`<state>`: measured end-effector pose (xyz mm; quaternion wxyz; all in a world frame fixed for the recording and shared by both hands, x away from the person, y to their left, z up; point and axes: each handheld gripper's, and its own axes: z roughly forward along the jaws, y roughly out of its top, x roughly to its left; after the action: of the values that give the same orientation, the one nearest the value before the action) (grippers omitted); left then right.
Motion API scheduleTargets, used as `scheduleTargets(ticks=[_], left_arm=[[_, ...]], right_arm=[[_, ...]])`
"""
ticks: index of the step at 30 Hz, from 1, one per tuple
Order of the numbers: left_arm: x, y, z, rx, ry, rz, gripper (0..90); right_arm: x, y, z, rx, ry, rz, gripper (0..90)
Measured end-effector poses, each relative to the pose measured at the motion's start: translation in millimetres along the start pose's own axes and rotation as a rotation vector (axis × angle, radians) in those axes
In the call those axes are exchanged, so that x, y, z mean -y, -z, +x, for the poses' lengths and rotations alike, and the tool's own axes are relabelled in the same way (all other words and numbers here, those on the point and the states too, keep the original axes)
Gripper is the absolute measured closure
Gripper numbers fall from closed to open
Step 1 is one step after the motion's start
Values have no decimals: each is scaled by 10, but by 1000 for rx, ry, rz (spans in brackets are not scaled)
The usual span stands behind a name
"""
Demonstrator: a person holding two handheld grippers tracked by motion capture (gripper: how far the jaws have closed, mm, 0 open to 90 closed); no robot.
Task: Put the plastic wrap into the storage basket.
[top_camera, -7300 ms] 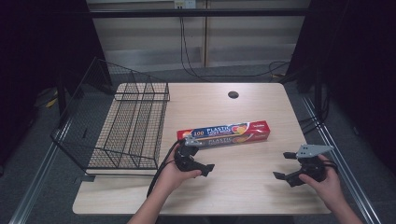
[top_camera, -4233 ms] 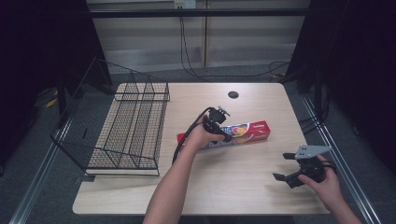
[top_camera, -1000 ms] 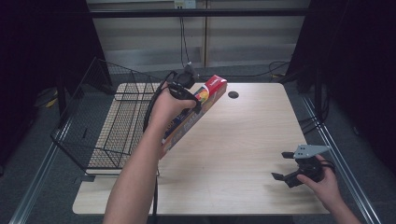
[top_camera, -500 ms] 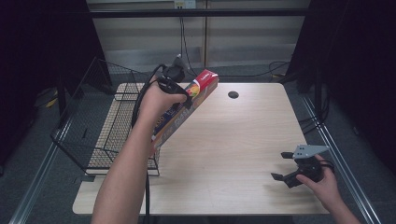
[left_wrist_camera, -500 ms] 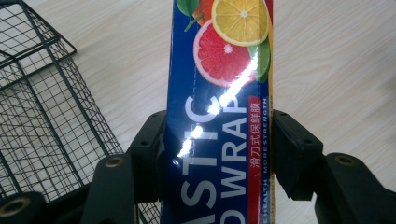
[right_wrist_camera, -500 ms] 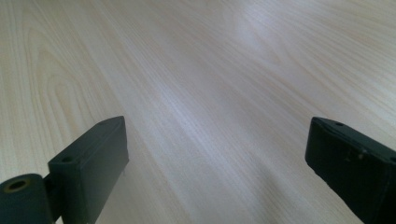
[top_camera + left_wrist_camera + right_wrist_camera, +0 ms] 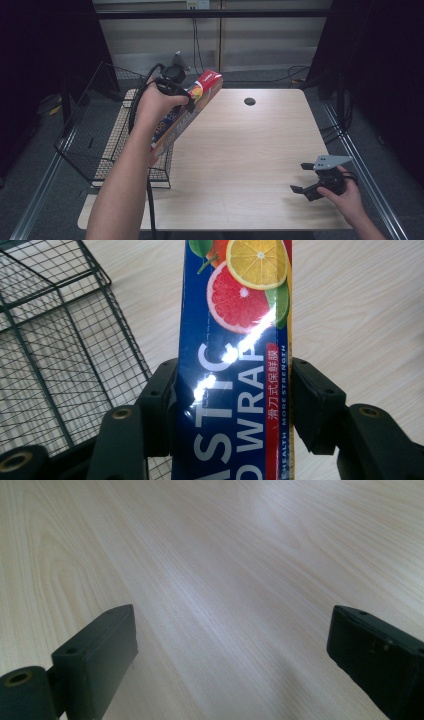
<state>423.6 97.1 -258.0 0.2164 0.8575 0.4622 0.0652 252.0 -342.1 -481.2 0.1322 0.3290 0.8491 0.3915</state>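
High view: plastic wrap box [image 7: 186,114] is up off the table since earlier, tilted over the wire basket [image 7: 102,145] edge in the left gripper [image 7: 172,85]. Left gripper view: jaws clamp the box sides; its long overhang could swing and catch the wire. Right gripper view: right gripper [image 7: 230,660] jaws wide, empty over the table [image 7: 210,555].

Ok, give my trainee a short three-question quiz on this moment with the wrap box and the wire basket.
1. True or false: the left gripper is shut on the plastic wrap box.
2. How does the box sit right now? A) flat on the table B) lifted and tilted, its lower end over the wire basket edge C) standing inside the basket
3. In a few words: what is between the jaws of the right gripper?

Key
1. True: in the left gripper view both pads press the box's sides.
2. B
3. Nothing; the jaws stand wide apart over the bare wooden table.
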Motion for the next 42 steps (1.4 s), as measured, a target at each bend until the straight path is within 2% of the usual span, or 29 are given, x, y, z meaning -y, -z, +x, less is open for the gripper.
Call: scheduleTargets(ticks=[1, 8, 19, 23, 25, 26, 28, 29, 30, 33, 35, 37, 38, 39, 40, 42], left_arm=[[4, 20, 18, 0, -5, 1, 442], [41, 144, 86, -19, 22, -4, 442], [99, 296, 201, -21, 54, -2, 441], [140, 342, 249, -39, 62, 1, 441], [160, 361, 269, -41, 90, -9, 441], [168, 377, 292, -43, 80, -4, 441], [183, 400, 311, -40, 95, -12, 441], [188, 414, 328, -47, 88, -10, 441], [194, 420, 327, -52, 102, -16, 441], [212, 459, 364, -61, 101, -6, 441], [227, 476, 380, -62, 125, -19, 442], [241, 504, 415, -65, 119, -10, 441], [251, 512, 414, -63, 140, -15, 441], [255, 529, 447, -67, 112, -10, 441], [266, 534, 448, -71, 129, -20, 441], [280, 560, 476, -79, 126, -16, 441]], right_arm=[[-1, -1, 0, -1, 3, 0, 55], [-8, -5, 2, -3, 0, -9, 55], [-5, 0, 3, -1, 0, -7, 55], [0, 4, 4, 1, -5, -5, 55], [-1, 1, 4, 0, -4, -6, 55], [-3, 0, 5, -1, -4, -6, 55], [-7, -1, 8, 0, -1, -7, 55], [-9, -2, 7, -1, 1, -8, 54], [-8, -2, 9, -1, -2, -4, 54], [-5, -8, 9, -4, -1, -1, 54], [-6, -6, 7, -2, -1, -2, 55], [-7, -4, 6, 2, 0, -5, 55], [-8, -2, 6, 2, -1, -4, 54], [-8, -2, 6, 2, 0, -5, 55], [-8, -2, 7, 3, 2, -7, 54], [-10, 2, 10, 1, -1, -6, 54]])
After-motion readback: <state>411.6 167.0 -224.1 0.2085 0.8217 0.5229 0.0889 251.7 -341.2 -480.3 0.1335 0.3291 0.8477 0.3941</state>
